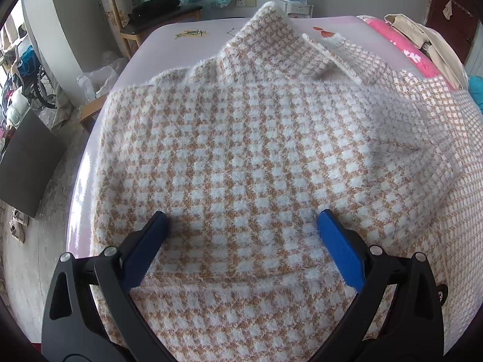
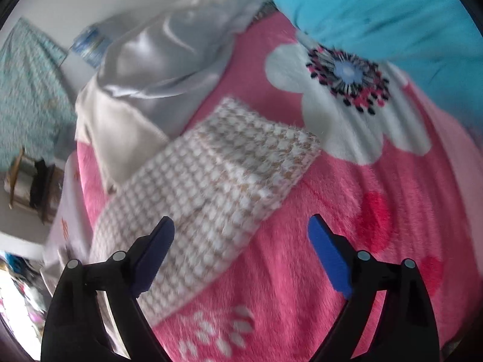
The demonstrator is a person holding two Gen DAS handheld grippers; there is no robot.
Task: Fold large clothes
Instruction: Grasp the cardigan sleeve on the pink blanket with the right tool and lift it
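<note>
Both tools open: L tool [image 1: 241, 220] over checked sweater [image 1: 241, 150]; R tool [image 2: 241, 226] over sleeve [image 2: 211, 196].

The left gripper [image 1: 241, 223] hangs, jaws wide apart, over the checked fuzzy sweater [image 1: 241, 150] spread on the table [image 1: 169, 36]

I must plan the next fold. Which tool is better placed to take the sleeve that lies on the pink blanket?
Probably the right tool: it is open, with the checked sleeve just ahead. The left tool, also open, is over the sweater body.
</note>
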